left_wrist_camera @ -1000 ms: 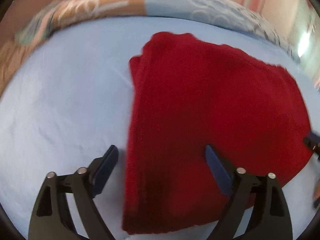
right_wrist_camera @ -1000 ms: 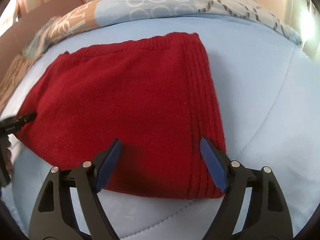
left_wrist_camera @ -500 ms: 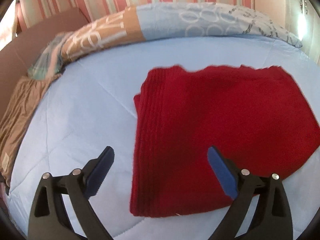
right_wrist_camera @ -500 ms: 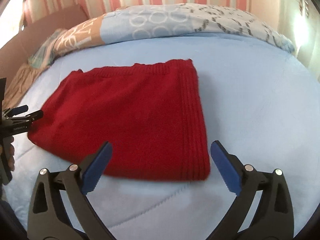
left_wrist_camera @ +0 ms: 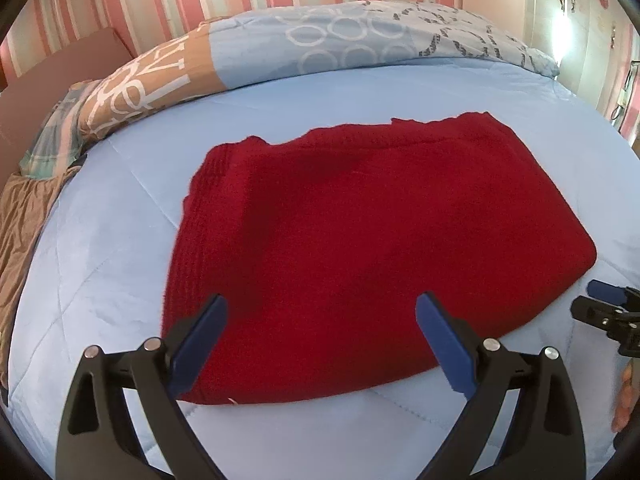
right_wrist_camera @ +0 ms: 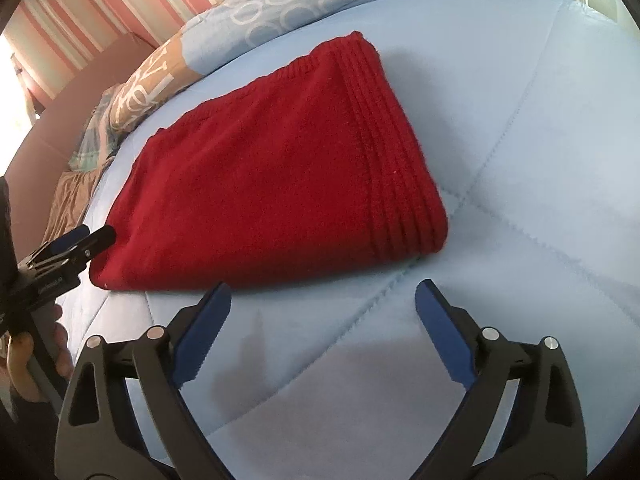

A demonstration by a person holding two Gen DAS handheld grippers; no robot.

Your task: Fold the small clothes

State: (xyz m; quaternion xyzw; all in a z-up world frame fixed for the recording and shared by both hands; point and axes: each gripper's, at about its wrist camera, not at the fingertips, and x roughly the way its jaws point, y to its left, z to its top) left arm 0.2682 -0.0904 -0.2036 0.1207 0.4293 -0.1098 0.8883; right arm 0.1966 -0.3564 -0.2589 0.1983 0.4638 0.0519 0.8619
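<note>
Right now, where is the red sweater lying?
The folded red sweater lies flat on the light blue quilt, in front of the patterned pillow in both wrist views, its ribbed edge toward the right gripper.

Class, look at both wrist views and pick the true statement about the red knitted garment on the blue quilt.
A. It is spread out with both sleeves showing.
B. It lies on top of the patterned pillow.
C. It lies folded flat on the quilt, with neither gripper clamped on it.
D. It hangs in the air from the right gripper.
C: the red knitted garment lies folded on the blue quilt, and the right gripper and left gripper both stand open, clamping nothing.
</note>
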